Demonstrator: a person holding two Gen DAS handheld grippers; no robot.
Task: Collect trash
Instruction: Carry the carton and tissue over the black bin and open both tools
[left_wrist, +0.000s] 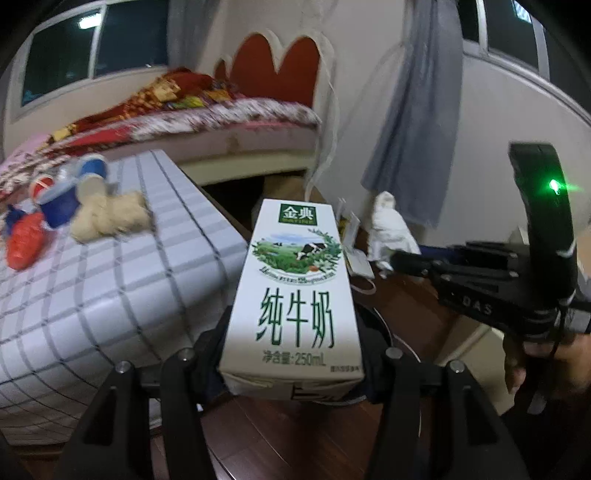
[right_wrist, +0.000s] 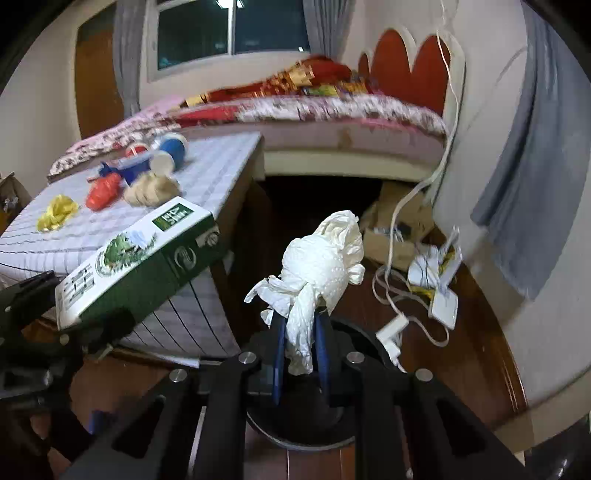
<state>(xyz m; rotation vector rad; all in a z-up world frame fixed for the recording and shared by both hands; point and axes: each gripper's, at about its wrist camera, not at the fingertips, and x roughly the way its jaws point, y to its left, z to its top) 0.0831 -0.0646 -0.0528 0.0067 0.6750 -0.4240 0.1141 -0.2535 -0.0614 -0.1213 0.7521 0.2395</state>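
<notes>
While the left gripper (left_wrist: 291, 354) clamps the rigid, light milk carton (left_wrist: 295, 295) by its side walls above the floor, grip holds. Right view: right gripper (right_wrist: 301, 354) pinches soft crumpled tissue (right_wrist: 321, 266) centrally, over the dark bin (right_wrist: 306, 432).

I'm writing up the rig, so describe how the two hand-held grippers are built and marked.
Both are matte black, with angular linkage arms joined by silver round-head pins. The right hand-held gripper has blue pads on its fingers. Seen from the left camera, its body carries pale "DAS" lettering, a curved black arch with a glowing green light, and a thin black cable by the hand. The left hand-held gripper has dark fingers.
</notes>
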